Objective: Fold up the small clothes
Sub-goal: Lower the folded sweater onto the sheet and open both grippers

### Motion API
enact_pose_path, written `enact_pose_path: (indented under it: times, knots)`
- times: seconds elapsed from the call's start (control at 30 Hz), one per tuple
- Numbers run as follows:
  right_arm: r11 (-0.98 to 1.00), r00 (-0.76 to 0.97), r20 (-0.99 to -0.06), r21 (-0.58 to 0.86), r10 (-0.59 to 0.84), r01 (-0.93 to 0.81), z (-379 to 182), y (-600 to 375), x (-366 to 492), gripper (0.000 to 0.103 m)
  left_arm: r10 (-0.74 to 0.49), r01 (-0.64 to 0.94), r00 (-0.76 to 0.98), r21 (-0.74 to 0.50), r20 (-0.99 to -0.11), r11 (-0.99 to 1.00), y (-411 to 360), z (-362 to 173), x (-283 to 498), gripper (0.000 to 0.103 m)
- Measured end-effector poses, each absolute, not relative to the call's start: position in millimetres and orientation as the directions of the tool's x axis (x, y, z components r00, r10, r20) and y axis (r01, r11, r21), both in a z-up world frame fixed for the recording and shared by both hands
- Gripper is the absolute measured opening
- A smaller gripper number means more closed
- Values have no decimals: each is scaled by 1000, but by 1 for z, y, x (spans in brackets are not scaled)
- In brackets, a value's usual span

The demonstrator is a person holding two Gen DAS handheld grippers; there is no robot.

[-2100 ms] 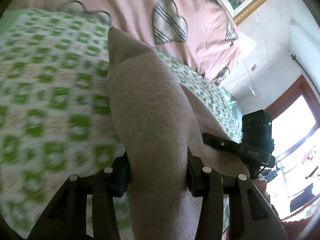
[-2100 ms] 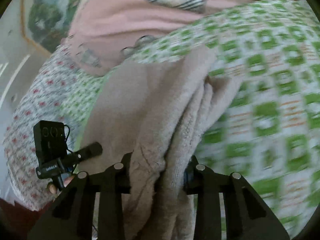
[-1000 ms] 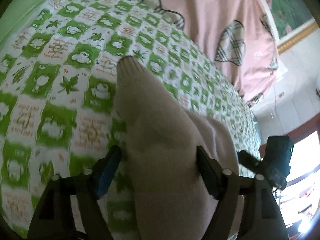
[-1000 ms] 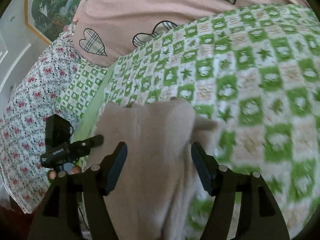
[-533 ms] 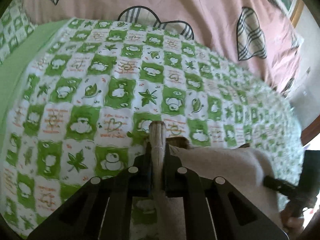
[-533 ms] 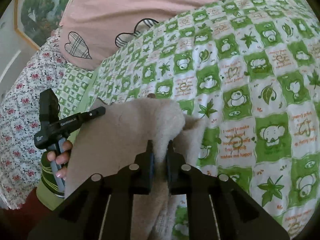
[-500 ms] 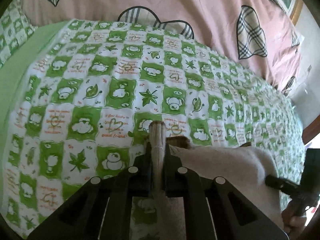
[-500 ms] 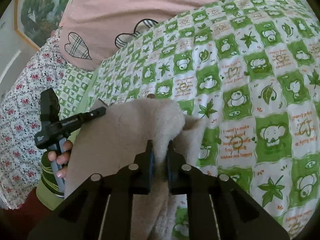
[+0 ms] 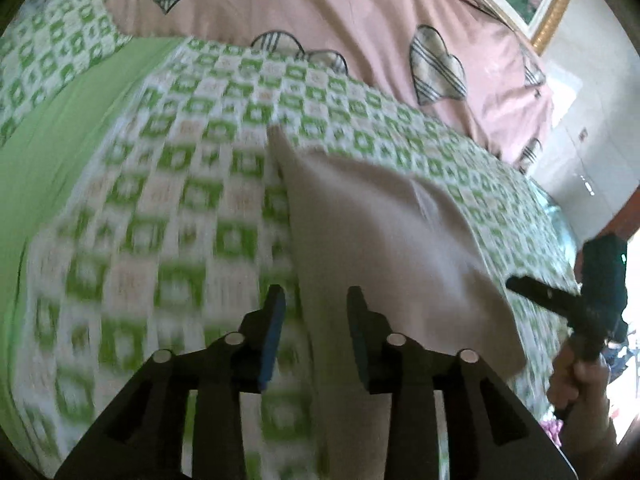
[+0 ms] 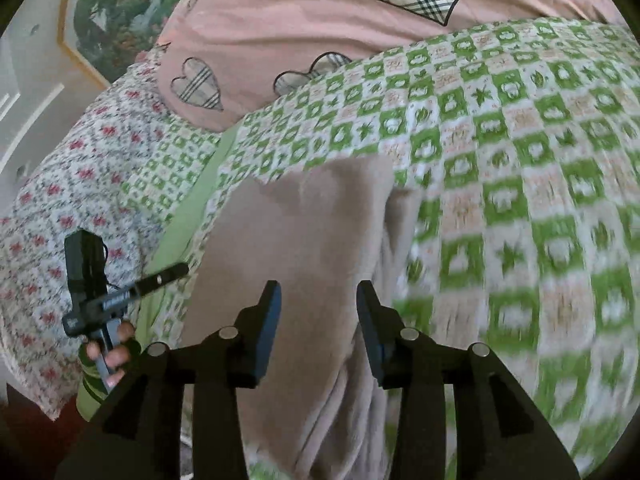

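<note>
On the green-and-white checked bedsheet [image 10: 520, 160] lies a beige fleece garment [image 10: 304, 248], spread flat with one layer folded over another; a second edge of the same cloth shows along its right side in the right wrist view. Seen from the left wrist, the garment [image 9: 380, 232] runs from a pointed corner far up the sheet [image 9: 160, 200] down toward the camera and passes under the left gripper [image 9: 314, 320]. That gripper's jaws stand apart, the blue-padded fingers [image 9: 272, 328] clear of the cloth on the left side, while the right finger sits over the fabric; nothing is pinched between them. The right gripper [image 10: 318, 312] is likewise spread, its fingers hovering over the near part of the garment with the cloth visible in the gap and not clamped. Each view catches the other tool at its edge: the right gripper [image 9: 592, 296] held in a hand at the far right of the left view, and the left gripper [image 10: 104, 292] held in a hand at the lower left of the right view. Behind the sheet rises a pink quilt with plaid hearts [image 10: 360, 20], and a floral pillow [image 10: 60, 184] lies at the left of the right view. Both pictures are blurred near the lower edges
</note>
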State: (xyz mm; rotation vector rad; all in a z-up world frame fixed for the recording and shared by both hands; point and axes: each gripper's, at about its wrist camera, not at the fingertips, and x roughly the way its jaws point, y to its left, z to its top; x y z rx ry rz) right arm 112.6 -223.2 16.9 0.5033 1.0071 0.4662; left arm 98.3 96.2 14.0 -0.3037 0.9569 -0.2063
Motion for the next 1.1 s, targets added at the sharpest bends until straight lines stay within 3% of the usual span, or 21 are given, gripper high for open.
enact_pose_path:
  times: [0.13, 0.3, 0.53, 0.57, 0.63, 0.67, 0.8, 1.0, 1.1]
  knots:
    - [798, 416, -696, 585, 585, -143, 11, -217, 79, 41, -307, 29, 536, -346, -786, 938, 89, 1, 38, 48]
    - [779, 377, -696, 614, 611, -129, -3, -211, 60, 41, -272, 87, 519, -266, -810, 960, 69, -13, -3, 49]
    - [776, 368, -696, 616, 616, -133, -12, -198, 59, 39, -215, 125, 517, -175, -828, 976, 40, -29, -2, 49]
    - [772, 367, -692, 622, 621, -133, -11, -198, 60, 25, -198, 126, 513, -155, -835, 980, 37, -31, 1, 47]
    - [768, 370, -687, 626, 626, -138, -5, -197, 63, 7, -166, 103, 508, -132, -845, 986, 36, -35, 9, 29]
    - [758, 384, -669, 635, 636, -149, 4, -198, 64, 7, -185, 96, 505, -158, -843, 983, 38, -35, 11, 20]
    - [721, 460, -582, 657, 671, -219, 39, -211, 55, 6, -168, 40, 536, -173, -827, 984, 44, -25, 7, 15]
    - [879, 362, -802, 452, 475, -151, -22, -203, 54, 6, -202, 10, 479, -225, -854, 974, 46, -42, 10, 12]
    - [881, 365, -803, 454, 471, -138, -34, -203, 51, 5, -217, 13, 466, -239, -858, 971, 48, -41, 11, 12]
